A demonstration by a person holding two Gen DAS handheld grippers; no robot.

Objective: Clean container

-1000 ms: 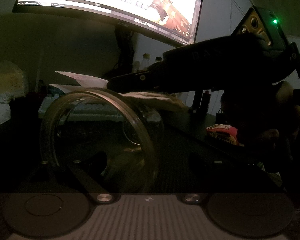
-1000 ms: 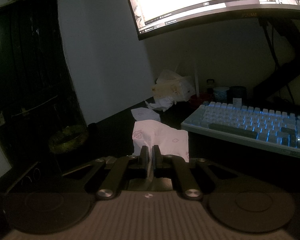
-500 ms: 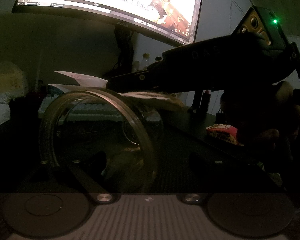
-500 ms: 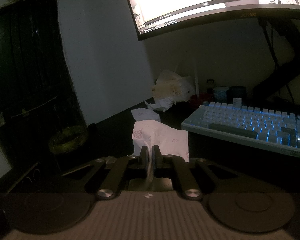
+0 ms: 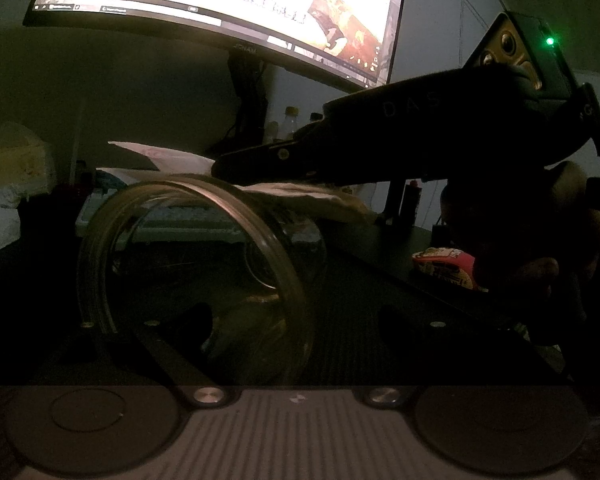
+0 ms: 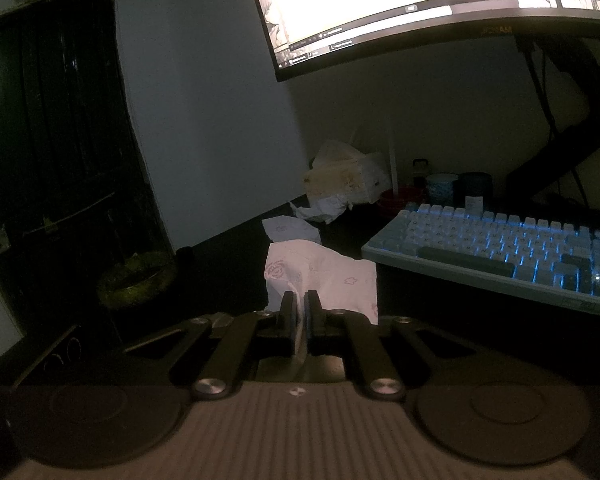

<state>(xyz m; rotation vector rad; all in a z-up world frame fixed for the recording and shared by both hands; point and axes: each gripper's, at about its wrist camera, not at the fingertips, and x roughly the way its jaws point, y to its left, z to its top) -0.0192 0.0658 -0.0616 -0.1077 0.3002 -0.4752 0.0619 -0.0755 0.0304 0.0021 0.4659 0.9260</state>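
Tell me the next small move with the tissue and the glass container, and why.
Probably bring the right gripper toward the glass container's mouth and push the tissue in. The tissue is clamped between its fingers, and the container sits in the left gripper, mouth toward the camera.

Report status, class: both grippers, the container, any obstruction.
Left gripper shut on glass jar, jar on its side. Right gripper shut on tissue, above the jar. No obstruction seen.

White tissue [image 6: 332,276], pink floral print
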